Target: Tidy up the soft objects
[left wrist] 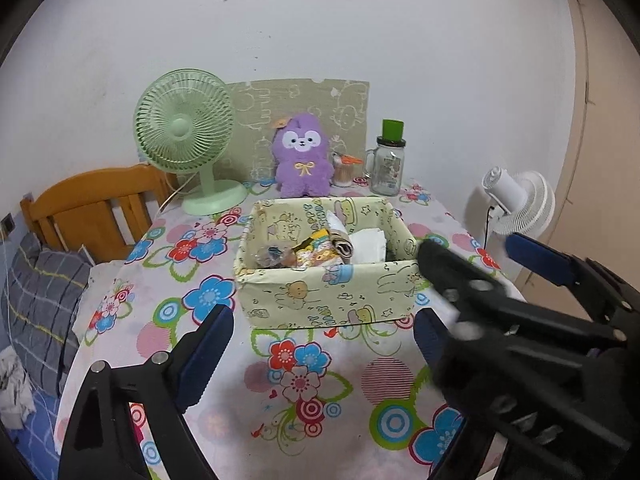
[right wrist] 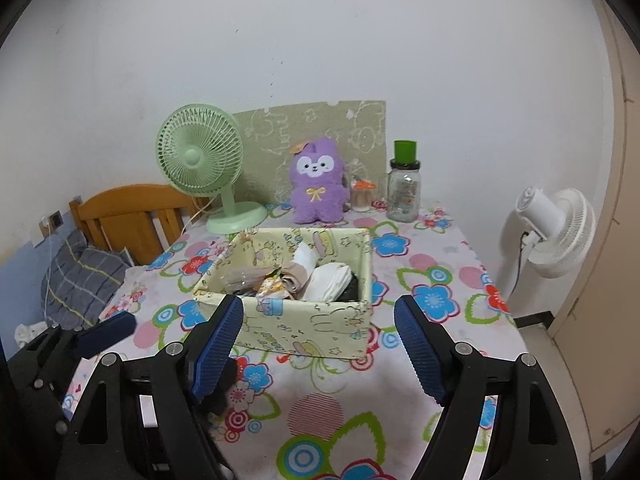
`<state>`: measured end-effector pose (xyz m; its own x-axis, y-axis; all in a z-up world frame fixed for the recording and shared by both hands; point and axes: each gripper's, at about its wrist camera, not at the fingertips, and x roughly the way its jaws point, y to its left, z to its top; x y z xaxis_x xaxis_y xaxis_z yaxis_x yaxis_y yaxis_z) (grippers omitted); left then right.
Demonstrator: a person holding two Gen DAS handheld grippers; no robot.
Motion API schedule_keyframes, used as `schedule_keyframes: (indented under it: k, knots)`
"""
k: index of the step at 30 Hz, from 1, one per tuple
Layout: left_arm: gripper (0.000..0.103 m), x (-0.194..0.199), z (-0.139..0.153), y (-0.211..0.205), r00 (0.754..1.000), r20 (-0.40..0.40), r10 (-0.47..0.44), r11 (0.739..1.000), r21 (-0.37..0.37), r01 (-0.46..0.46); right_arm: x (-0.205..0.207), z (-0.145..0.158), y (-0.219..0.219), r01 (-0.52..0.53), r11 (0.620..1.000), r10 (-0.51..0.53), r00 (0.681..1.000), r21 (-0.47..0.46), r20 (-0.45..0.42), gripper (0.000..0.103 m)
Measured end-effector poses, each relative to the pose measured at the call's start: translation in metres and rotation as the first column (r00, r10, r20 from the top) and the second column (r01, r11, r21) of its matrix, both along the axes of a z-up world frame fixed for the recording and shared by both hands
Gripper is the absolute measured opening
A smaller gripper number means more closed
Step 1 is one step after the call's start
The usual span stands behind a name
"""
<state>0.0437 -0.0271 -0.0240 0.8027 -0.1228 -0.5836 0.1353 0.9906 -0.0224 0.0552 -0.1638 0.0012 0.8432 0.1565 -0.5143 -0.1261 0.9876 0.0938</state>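
Cloth items already sit inside the pale yellow cartoon-print storage box (right wrist: 304, 316), which stands near the middle of the flower-patterned table (right wrist: 440, 264): a white folded cloth (right wrist: 332, 280) toward its right side, a beige rolled piece (right wrist: 294, 278) beside it, a printed packet (right wrist: 272, 290) and a clear wrapped bundle (right wrist: 244, 276) toward the left. One soft thing is outside the box, the purple plush bunny (right wrist: 318, 182), upright at the table's far edge between the green desk fan (right wrist: 200, 160) and the glass jar with a green lid (right wrist: 404, 188).

Both tools are empty. The left gripper (left wrist: 324, 356) has its blue pads spread wide over the near part of the table, short of the box's front wall. The right gripper (right wrist: 320, 344) is likewise spread apart with nothing between its pads, and in the left wrist view it hangs near the box's right front corner.

My reading is that most of the sorting is done and a reach is due. The plush looks like the next candidate; taking it means passing over the box to the far edge, closing on its body, and steering clear of the jar and the small toothpick pot (right wrist: 361, 196) just beside it.
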Motion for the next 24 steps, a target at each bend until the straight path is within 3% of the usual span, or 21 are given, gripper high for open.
schedule_keyframes:
  k: [9, 17, 24]
  knots:
    - [0.093, -0.017, 0.006, 0.021, 0.996, 0.047, 0.078, 0.996, 0.047, -0.08, -0.029, 0.014, -0.013, 0.043, 0.998, -0.041, 0.998, -0.041, 0.047, 0.086]
    - [0.093, -0.031, 0.02, 0.039, 0.991, 0.078, 0.112, 0.994, 0.001, -0.113, -0.047, 0.018, -0.023, 0.058, 0.998, -0.056, 0.996, -0.026, 0.067, 0.088]
    - [0.095, -0.047, 0.025, 0.035, 0.99, 0.122, 0.075, 0.997, 0.005, -0.076, -0.059, 0.015, -0.025, 0.083, 0.996, -0.08, 0.993, -0.027, 0.083, 0.09]
